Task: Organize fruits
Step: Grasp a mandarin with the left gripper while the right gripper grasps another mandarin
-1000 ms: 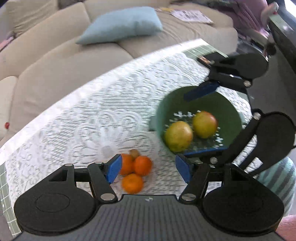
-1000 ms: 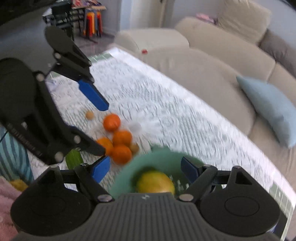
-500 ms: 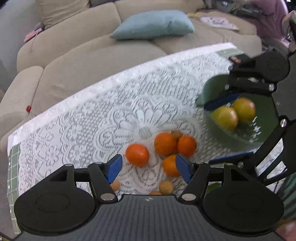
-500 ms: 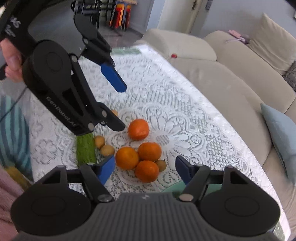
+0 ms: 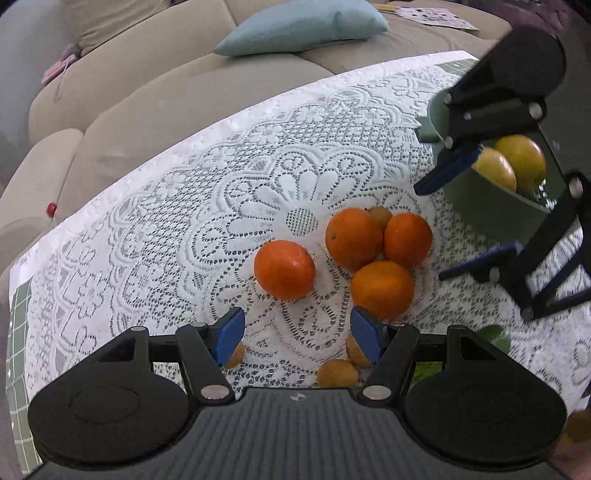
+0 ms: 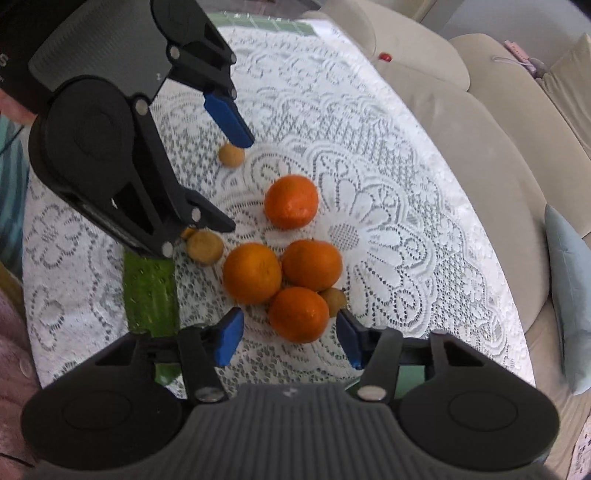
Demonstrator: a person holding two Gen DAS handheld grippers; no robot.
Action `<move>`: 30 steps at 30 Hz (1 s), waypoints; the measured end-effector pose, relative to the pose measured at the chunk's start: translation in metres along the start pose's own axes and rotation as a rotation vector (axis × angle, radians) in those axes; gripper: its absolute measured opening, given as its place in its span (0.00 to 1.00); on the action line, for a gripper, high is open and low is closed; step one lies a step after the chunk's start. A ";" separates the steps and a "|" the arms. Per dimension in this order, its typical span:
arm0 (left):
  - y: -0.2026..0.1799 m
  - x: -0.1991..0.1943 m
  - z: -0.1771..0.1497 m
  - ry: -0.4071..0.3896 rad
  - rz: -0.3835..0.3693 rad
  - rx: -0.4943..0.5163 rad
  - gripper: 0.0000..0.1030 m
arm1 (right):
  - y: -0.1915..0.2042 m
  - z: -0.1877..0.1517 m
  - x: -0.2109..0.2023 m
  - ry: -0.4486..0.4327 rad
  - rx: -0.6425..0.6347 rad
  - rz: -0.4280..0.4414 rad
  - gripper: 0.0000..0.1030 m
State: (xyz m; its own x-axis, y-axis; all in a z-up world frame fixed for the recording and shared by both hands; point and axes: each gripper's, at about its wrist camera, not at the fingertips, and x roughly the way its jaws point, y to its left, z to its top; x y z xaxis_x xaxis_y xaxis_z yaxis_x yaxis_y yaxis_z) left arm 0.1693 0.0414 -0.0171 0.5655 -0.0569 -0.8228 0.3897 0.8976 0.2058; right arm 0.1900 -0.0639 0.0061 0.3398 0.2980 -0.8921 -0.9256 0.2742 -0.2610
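Several oranges lie on the lace tablecloth: a lone one (image 5: 284,269) (image 6: 291,201) and a cluster of three (image 5: 380,249) (image 6: 284,277). Small brown fruits (image 6: 204,246) lie around them. A green bowl (image 5: 491,206) at the right holds two yellow-green fruits (image 5: 511,166). My left gripper (image 5: 297,334) is open and empty just short of the oranges; it also shows in the right wrist view (image 6: 236,184). My right gripper (image 6: 288,341) is open, its jaws either side of the nearest orange (image 6: 298,315), not touching; it also shows in the left wrist view (image 5: 458,229).
A green cucumber (image 6: 149,291) lies left of the cluster, partly under the left gripper. A beige sofa (image 5: 147,85) with a blue cushion (image 5: 303,26) runs along the table's far edge. The table edge (image 6: 517,354) is near on the right.
Both grippers have come down closer to the oranges. The right gripper swung away from the bowl and now brackets the nearest orange. Both stay open.
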 end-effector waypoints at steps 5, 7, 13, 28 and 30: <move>0.001 0.008 -0.003 -0.017 -0.014 0.026 0.75 | -0.004 0.001 0.010 0.032 -0.013 0.006 0.47; 0.003 0.010 -0.002 -0.034 -0.017 0.029 0.75 | -0.005 0.001 0.012 0.033 -0.011 0.020 0.47; 0.011 0.020 0.006 -0.043 -0.022 0.026 0.75 | -0.008 0.004 0.024 0.058 -0.020 0.034 0.45; 0.008 0.047 0.021 -0.015 -0.017 0.070 0.75 | -0.015 0.004 0.039 0.071 0.009 0.072 0.44; 0.008 0.050 0.022 -0.006 -0.013 0.067 0.75 | -0.015 0.004 0.040 0.072 0.013 0.067 0.41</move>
State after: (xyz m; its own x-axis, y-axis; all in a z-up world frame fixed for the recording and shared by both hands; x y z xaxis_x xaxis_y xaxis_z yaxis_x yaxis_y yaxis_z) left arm 0.2165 0.0364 -0.0455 0.5645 -0.0717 -0.8223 0.4447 0.8657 0.2298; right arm 0.2181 -0.0525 -0.0240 0.2639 0.2494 -0.9318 -0.9434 0.2678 -0.1955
